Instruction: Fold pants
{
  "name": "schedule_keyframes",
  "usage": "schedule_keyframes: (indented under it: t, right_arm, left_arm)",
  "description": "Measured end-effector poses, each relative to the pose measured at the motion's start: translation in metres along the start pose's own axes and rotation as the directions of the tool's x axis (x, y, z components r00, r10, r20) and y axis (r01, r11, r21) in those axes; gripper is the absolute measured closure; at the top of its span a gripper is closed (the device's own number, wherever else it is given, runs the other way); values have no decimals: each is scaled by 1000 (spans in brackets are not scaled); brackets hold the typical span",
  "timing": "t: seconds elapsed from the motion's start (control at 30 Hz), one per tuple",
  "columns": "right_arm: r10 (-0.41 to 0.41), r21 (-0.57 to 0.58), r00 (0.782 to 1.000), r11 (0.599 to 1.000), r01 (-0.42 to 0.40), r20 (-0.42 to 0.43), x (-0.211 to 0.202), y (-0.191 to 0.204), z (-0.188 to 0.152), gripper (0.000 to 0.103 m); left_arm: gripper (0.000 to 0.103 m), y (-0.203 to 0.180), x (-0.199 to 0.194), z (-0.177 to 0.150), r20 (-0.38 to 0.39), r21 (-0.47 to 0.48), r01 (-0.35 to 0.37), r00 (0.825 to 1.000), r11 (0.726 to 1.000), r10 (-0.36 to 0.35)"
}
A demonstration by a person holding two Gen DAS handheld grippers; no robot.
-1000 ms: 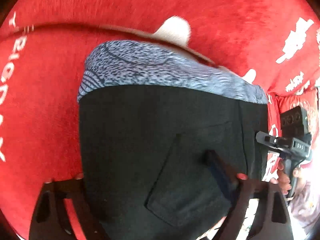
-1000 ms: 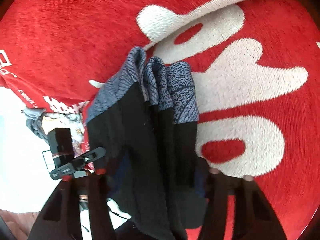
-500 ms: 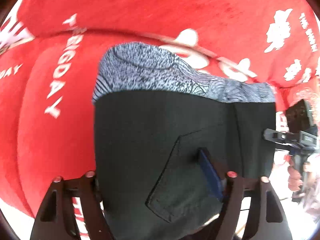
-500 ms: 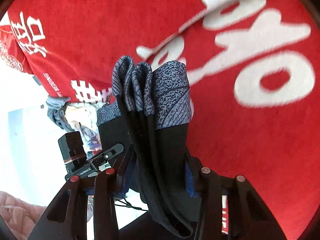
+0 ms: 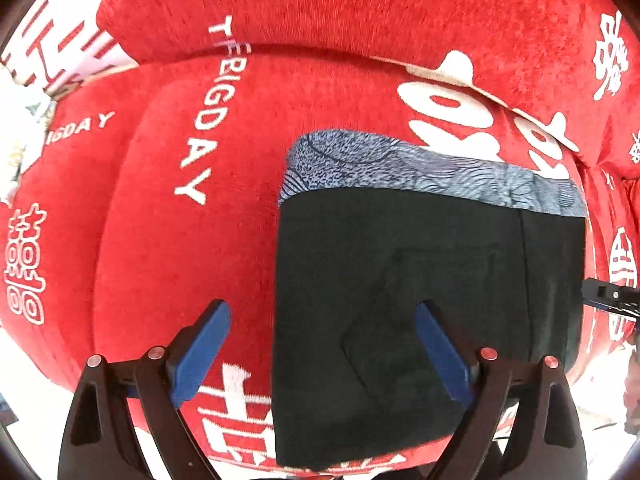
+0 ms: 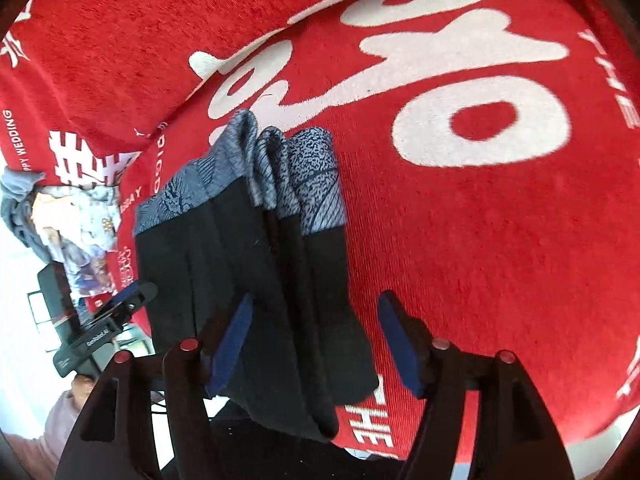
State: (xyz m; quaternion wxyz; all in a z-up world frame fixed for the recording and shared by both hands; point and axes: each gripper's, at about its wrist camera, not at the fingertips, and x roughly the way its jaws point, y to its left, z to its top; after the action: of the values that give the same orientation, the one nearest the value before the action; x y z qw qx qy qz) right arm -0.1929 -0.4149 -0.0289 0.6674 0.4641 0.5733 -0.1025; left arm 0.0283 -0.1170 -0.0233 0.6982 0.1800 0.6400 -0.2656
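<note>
The black pants [image 5: 428, 304] with a grey patterned waistband [image 5: 420, 172] lie folded flat on the red sofa seat [image 5: 168, 240]; a back pocket faces up. My left gripper [image 5: 324, 336] is open, its blue pads apart; the left edge of the pants lies between them. In the right wrist view the folded pants [image 6: 260, 280] show as stacked layers, waistband [image 6: 280, 168] at the far end. My right gripper [image 6: 316, 332] is open, its pads on either side of the pants' right edge, not pressing it.
The sofa has a red cover with white lettering and a backrest [image 5: 360, 12] behind the seat. A pile of other clothes [image 6: 72, 224] lies off the seat's left end. The other gripper shows at the frame edges [image 6: 104, 328] [image 5: 608, 300].
Both grippers were shut on the pants and held them above the sofa; now both have opened and the pants lie flat on the seat.
</note>
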Motion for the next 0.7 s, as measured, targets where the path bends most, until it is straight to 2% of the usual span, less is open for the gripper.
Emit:
schedule_keyframes:
  t: [0.07,0.27,0.37,0.43,0.47,0.7]
  right_arm:
    - [-13,2,1000,1000,13,15,-10,1,-7,24]
    - [-63,-27,997,998,64,55,-36,28,-26,23]
    - [-84,-28,994,996,86,71,-43,46,-32,21]
    - [-102,-34,991,994,105,87,-49,56,-36,11]
    - [-116,-42,988,992,120,98,-53,62,-39,2]
    - [-205,-88,969,972,218,141,-71,92,-50,0]
  left_arm:
    - [0,-9,-6,1,-3,0,-2,1000,1000,2]
    - [0,-19,-32,-10,-27,-11,-9,1000,1000,9]
    - [0,-23,-45,-16,-36,-12,-36,999,999,35]
    - [0,-25,-52,-19,-41,-11,-45,998,999,45]
    - [0,-25,-56,-20,-42,-10,-51,998,999,51]
    - [0,-33,-86,-23,-10,34,-66,998,997,66]
